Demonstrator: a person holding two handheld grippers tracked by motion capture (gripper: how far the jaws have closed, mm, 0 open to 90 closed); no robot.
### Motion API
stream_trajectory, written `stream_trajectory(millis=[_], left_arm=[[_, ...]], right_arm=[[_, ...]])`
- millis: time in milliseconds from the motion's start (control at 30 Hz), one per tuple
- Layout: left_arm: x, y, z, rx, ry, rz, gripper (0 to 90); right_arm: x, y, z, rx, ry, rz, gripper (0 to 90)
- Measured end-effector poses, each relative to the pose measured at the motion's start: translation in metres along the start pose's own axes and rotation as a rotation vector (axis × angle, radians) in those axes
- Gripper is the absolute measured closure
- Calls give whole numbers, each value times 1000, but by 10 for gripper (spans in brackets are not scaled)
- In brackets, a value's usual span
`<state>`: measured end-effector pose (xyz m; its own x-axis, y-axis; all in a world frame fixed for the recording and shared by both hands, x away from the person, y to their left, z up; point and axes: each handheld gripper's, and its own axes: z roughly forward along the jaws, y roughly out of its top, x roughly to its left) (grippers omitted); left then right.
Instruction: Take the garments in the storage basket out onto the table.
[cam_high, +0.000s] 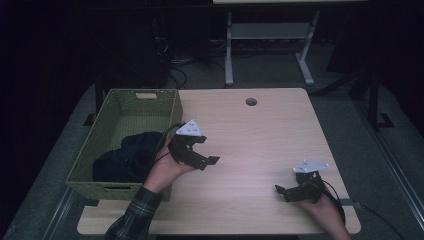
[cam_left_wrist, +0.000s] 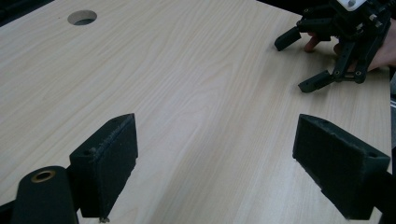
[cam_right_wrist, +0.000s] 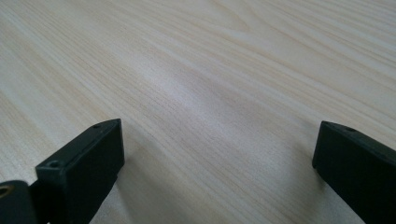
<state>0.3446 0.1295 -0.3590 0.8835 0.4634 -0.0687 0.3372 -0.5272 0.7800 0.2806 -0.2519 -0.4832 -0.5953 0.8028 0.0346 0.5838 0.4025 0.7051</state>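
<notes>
The dark cloth (cam_high: 131, 156) lay bundled in the green woven basket (cam_high: 142, 102), heaped against the basket's near end and its right wall. The basket sat at the bench's left edge, reaching from near the far-left corner down toward the near-left corner, with its bottom bare at the far end.

The left gripper (cam_high: 202, 150) was held above the bench (cam_high: 260, 135) just beside the basket's right wall, the person's left hand (cam_high: 162, 172) around it and a plaid sleeve (cam_high: 131, 217) coming in from the near edge. Its jaws stood wide apart and gripped nothing; in the left gripper view only bare wood lay between its two black pads (cam_left_wrist: 109, 161). The cloth was the nearest thing to this gripper, though the two were not touching.

The right gripper (cam_high: 286, 190) sat low near the bench's near-right corner, pointing toward the left, with its grey plate on top. Its jaws were likewise spread wide and empty, and the right gripper view showed plain wood grain between them. In the left gripper view it appeared at the far right (cam_left_wrist: 306, 63), open, well apart from the left one.

A round hole (cam_high: 251, 101) pierced the bench near the middle of the far edge.
</notes>
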Motion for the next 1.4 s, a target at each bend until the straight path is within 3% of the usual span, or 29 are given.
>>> stream_trajectory(millis=[633, 1400], left_arm=[[27, 7, -19, 0, 15, -20, 137], [46, -3, -60, 21, 88, -39, 140]], right_arm=[[0, 0, 0, 2, -1, -1, 18], [0, 0, 0, -1, -1, -5, 18]])
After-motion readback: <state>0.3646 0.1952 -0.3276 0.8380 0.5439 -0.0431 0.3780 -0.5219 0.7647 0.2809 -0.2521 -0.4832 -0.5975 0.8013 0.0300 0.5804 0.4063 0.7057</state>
